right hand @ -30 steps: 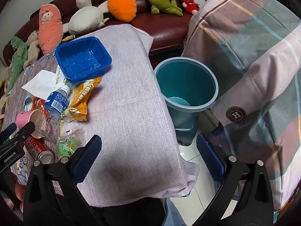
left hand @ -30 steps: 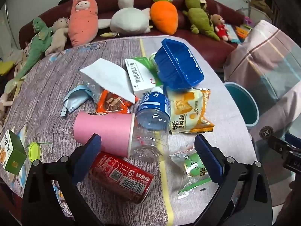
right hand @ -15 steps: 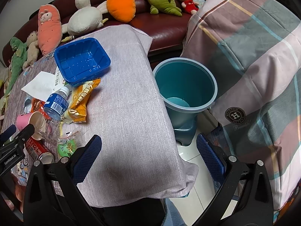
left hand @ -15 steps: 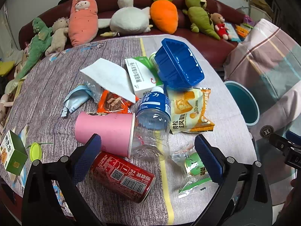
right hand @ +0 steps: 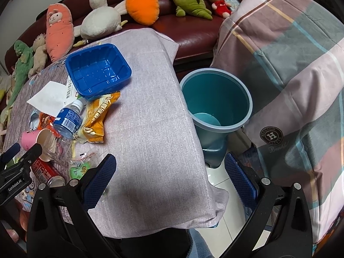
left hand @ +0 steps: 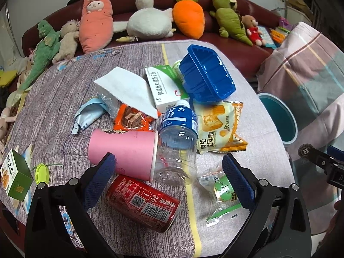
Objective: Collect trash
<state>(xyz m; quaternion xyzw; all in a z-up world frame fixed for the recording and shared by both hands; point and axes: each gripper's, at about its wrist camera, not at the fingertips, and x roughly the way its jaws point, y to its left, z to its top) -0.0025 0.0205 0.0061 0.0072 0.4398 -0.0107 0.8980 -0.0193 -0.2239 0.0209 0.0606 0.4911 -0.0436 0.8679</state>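
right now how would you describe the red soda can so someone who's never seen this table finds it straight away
On the cloth-covered table, look at the near end of the trash pile, between the open left gripper's fingers. The red soda can lies on its side just in front of the pink paper cup and the clear water bottle. It is the only metal item there, with a barcode showing.

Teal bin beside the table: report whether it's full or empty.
Apparently empty: the right wrist view looks into the teal bin and shows only bare inner wall and floor, no trash.

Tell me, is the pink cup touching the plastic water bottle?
Touching: in the left wrist view the pink cup's rim presses against the water bottle's clear side, no gap.
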